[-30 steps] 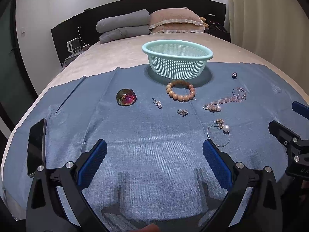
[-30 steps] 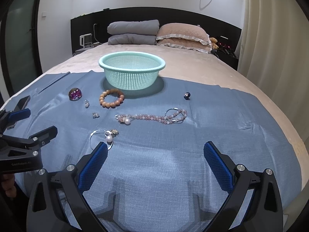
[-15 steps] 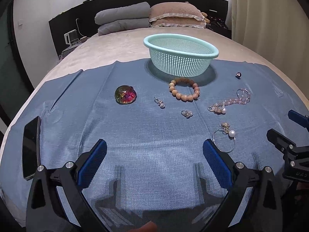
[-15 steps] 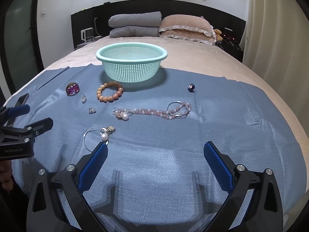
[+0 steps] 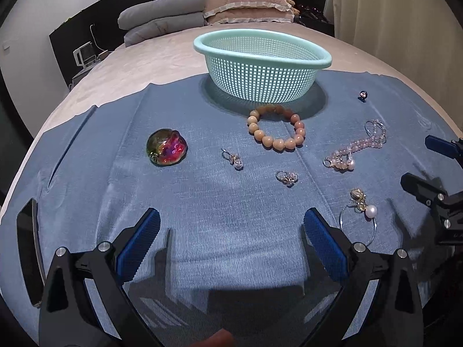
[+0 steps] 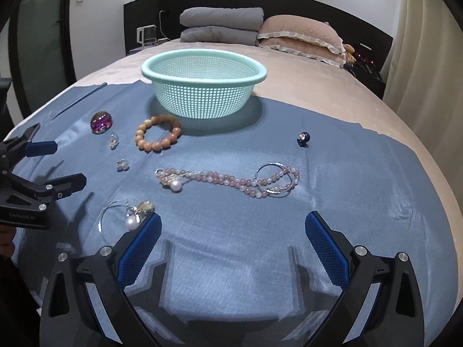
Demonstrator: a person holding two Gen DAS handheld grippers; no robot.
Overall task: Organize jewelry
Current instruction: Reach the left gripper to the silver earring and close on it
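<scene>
Both grippers hover with fingers spread wide and empty. The pearl hoop earring (image 6: 127, 215) lies on the blue cloth (image 6: 347, 156), just beside the right gripper (image 6: 231, 232)'s left fingertip and well short of the mint basket (image 6: 202, 89). The left gripper (image 5: 231, 228) holds nothing either.

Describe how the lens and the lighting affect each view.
Left wrist view: fisheye bends the blue cloth into a dome; the mint mesh plastic basket casts a soft shadow. Right wrist view: same bulge, dark vignetted corners, pale glare on cloth.
</scene>
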